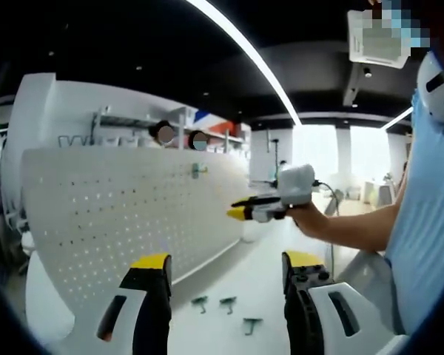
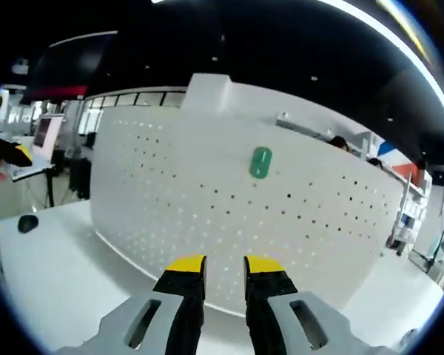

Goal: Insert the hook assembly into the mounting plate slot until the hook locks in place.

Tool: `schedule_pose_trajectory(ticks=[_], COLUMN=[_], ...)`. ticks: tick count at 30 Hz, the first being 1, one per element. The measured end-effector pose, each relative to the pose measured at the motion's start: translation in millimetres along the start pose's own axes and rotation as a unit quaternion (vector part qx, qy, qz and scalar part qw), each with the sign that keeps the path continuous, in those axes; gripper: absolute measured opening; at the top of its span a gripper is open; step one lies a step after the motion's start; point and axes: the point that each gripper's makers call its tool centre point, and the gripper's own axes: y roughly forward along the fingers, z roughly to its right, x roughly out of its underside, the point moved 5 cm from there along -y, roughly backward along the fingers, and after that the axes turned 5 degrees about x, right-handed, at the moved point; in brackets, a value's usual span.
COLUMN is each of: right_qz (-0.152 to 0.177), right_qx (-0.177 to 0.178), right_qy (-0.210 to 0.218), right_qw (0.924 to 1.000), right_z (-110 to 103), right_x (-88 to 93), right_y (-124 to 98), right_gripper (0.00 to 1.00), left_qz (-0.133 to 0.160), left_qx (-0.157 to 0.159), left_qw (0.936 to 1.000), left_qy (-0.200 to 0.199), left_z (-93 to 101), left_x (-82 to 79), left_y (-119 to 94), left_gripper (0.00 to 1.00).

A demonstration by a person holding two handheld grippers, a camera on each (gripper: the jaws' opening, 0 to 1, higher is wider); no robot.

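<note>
One small green hook piece is already on the white perforated mounting board, seated upright in the upper middle of the panel, its long axis running up and down the board's face; from the left gripper view I catch it too, high on the panel. Three more dark green hook pieces lie loose on the white tabletop just in front of the board's foot, too small for me to call which way their prongs face. My left gripper hangs above them with its yellow-tipped jaws spread wide and nothing between them. My right gripper faces the board with its jaws drawn close, a narrow gap left, holding nothing I can see; in the left gripper view it floats out to the right, in a hand, beside the board's edge. My read: the job now is to pick one loose hook, so I should drop the left jaws squarely over it, pinch its body rather than the prongs, then carry it prongs-first to a row of holes.
</note>
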Motion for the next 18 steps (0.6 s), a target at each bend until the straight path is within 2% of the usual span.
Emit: schedule_pose_trajectory(ticks=[4,14,18], right_qz=[-0.017,-0.041,-0.056], right_qx=[-0.014,-0.055,-0.081], right_qy=[-0.005,-0.017,-0.020], right_qw=[0.9997,0.9975,0.9950], right_z=[-9.9,-33.5,-51.3], right_x=[12.2,25.7,34.9], right_y=[-3.1,-11.8,-15.3], right_gripper=[0.19,0.19,0.19], left_qz=[-0.003,-0.005,-0.006], left_qx=[0.001,0.000,0.000], left_qw=[1.0000,1.0000,1.0000], left_qy=[-0.004,-0.004,-0.003], left_z=[1.9,5.3,7.9], left_x=[4.2,6.2,6.6], left_y=[0.8,-0.2,-0.8], left_gripper=[0.62,0.62,0.62])
